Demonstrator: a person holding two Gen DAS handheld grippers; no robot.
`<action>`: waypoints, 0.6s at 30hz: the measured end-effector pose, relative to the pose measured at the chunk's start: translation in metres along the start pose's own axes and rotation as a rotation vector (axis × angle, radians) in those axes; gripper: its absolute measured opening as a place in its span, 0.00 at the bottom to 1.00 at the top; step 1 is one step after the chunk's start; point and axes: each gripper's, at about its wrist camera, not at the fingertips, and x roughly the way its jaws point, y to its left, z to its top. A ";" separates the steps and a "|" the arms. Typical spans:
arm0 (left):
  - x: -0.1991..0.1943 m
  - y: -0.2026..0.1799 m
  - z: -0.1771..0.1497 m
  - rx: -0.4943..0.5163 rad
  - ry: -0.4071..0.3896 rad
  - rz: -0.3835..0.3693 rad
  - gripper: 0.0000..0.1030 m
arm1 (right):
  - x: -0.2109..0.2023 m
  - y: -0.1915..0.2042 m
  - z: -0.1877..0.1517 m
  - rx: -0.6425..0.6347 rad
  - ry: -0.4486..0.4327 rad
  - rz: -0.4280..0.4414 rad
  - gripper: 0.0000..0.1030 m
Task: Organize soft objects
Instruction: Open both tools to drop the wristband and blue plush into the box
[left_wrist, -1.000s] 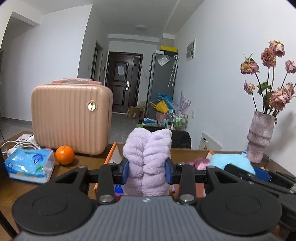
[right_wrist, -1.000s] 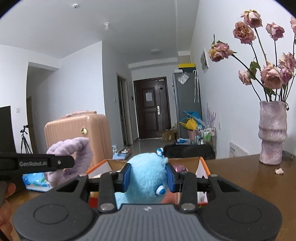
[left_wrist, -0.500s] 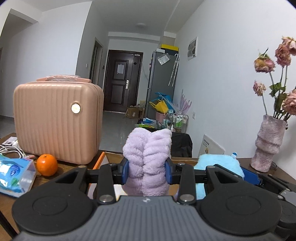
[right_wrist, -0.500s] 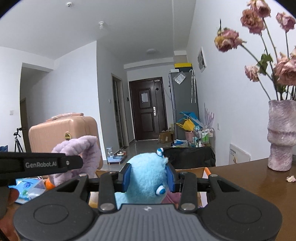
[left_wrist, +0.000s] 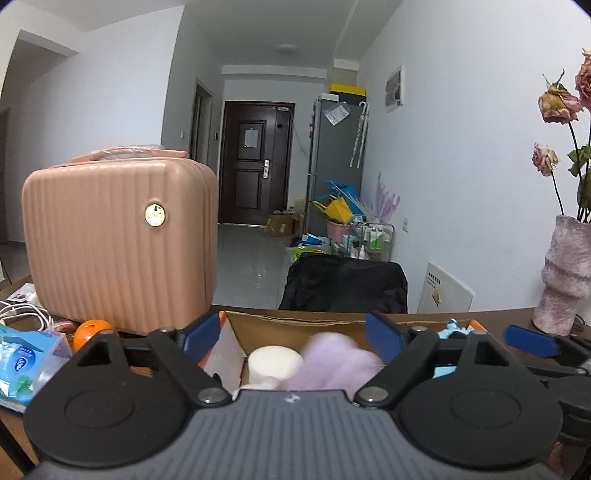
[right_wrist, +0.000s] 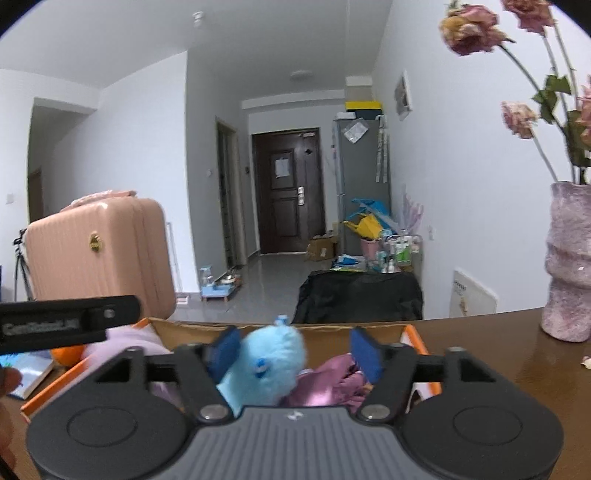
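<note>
— Between the left gripper's (left_wrist: 291, 338) spread jaws, what's lying there?
— The lilac plush (left_wrist: 332, 363), blurred, inside the cardboard box (left_wrist: 295, 325).
— And the right gripper (right_wrist: 293, 349)?
— Gaping too; the blue plush (right_wrist: 269, 365) is sitting between its pads, over the box.

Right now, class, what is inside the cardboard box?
In the cardboard box: a lilac towel, a white roll, a blue plush toy and shiny pink cloth. The gripper bodies hide the box floor.
</note>
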 end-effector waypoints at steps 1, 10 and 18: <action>-0.001 0.000 0.000 0.001 -0.001 0.003 0.94 | -0.001 -0.002 0.000 0.002 -0.005 -0.010 0.75; -0.026 0.004 -0.005 0.013 -0.034 0.052 1.00 | -0.023 -0.021 -0.006 0.023 -0.052 -0.071 1.00; -0.080 0.016 -0.020 0.016 -0.049 0.060 1.00 | -0.070 -0.025 -0.020 0.022 -0.082 -0.089 1.00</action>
